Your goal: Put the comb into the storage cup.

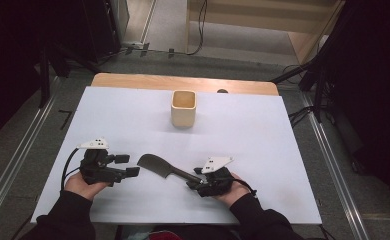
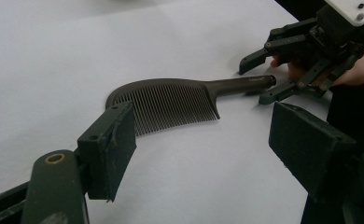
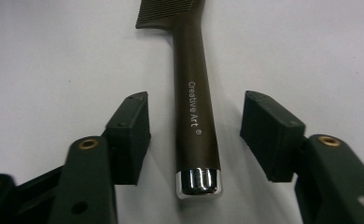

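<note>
Our right claw [image 3: 195, 135] sits unclenched astride the comb [image 3: 195, 112] handle lying flat on the desk [image 1: 263, 135], pads clear of it on both sides; light, stiff and smooth, it wants a firm pinch mid-handle, off the teeth.

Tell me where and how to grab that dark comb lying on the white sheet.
Grip the comb by its round handle, probably near the chrome-capped end, coming in along the handle from that end with one jaw on each side. It lies flat, and the handle is narrow and bare, while the toothed part is wide and thin. The right gripper already straddles it, pads not touching.
</note>
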